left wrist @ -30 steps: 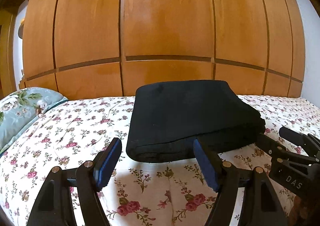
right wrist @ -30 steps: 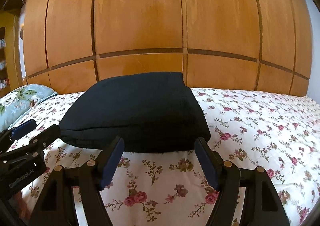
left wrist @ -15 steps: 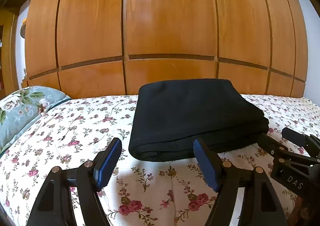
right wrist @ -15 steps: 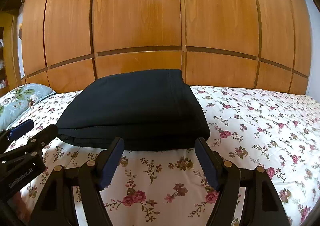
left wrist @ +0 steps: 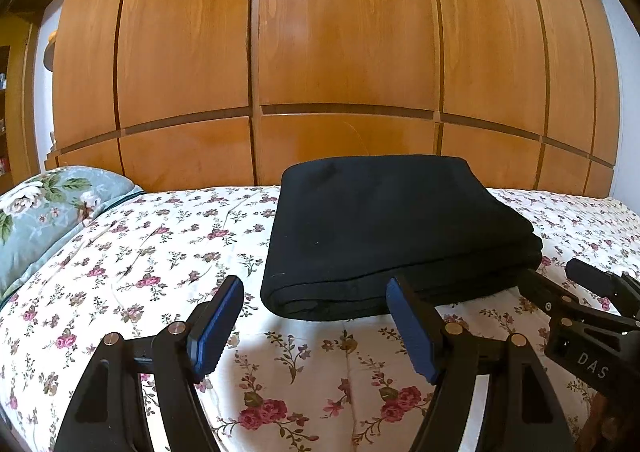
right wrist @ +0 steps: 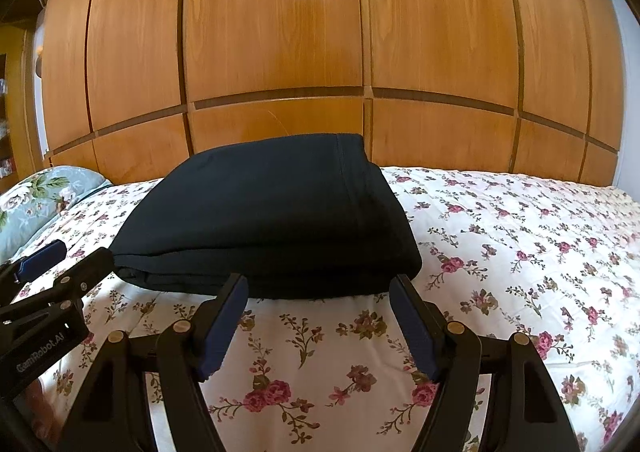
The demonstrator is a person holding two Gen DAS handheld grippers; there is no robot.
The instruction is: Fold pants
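Both grippers, left gripper (left wrist: 312, 326) and right gripper (right wrist: 318, 326), spread wide, empty, just short of pants (left wrist: 384, 232); pants folded compact, mid-bed (right wrist: 520, 252); folding seemingly done; next perhaps smoothing or withdrawal.

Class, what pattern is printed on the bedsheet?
Small pink roses on white bedsheet, clearest in the right wrist view.

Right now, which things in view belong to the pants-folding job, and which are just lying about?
Belongs to the job:
- black pants, folded into a stack on the bed
- left gripper, open, empty
- right gripper, open, empty

Just lying about:
- floral bedsheet under the pants
- blue-green floral pillow at the left
- wooden wardrobe behind the bed
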